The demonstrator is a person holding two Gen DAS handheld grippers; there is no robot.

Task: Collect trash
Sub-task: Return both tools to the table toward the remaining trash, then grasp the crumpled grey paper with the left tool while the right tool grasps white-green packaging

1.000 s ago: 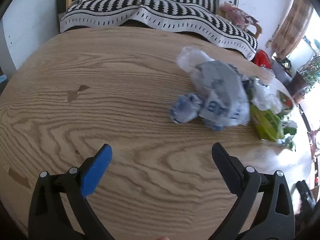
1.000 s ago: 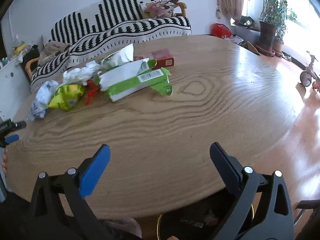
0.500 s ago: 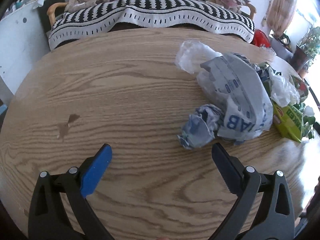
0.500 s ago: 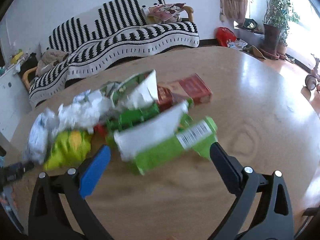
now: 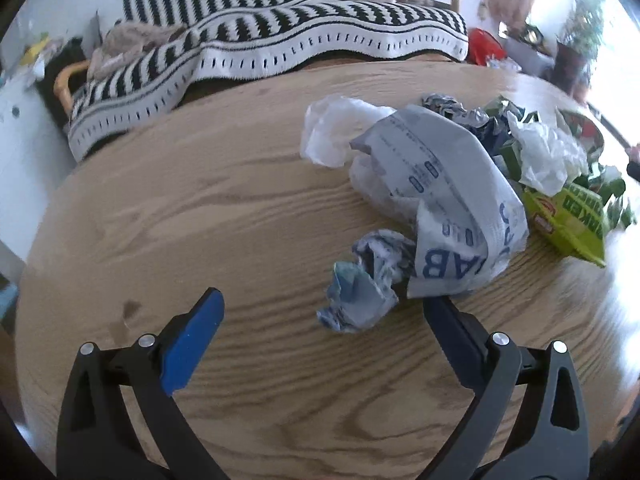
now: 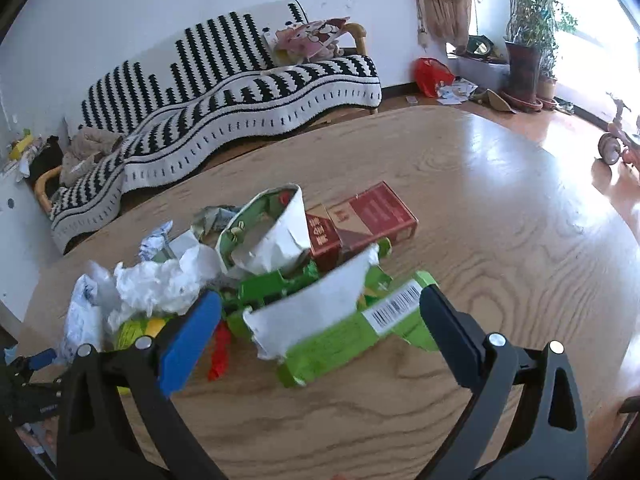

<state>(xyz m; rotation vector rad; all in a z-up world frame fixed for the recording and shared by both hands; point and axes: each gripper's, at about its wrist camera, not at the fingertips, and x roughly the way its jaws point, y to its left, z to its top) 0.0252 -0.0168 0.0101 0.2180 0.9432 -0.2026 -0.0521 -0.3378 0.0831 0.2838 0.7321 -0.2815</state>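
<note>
- The trash lies heaped on the wooden bench (image 5: 168, 208). All of it looks light, thin and easily crushed.
- The left claw (image 5: 322, 310) is spread wide and empty, its tips level with a crumpled paper ball (image 5: 362, 280). The ball is soft and springy, so squeezing across its middle should hold it.
- Touching the ball is a slick, floppy plastic bag (image 5: 444, 196), best pinched at a fold.
- The right claw (image 6: 320, 308) also gapes, empty, over a torn green carton (image 6: 340, 332). That is stiffer card and is best gripped by an edge.

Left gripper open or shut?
Open. The left gripper has its fingers spread wide, holding nothing; the crumpled wrapper lies just ahead.
</note>
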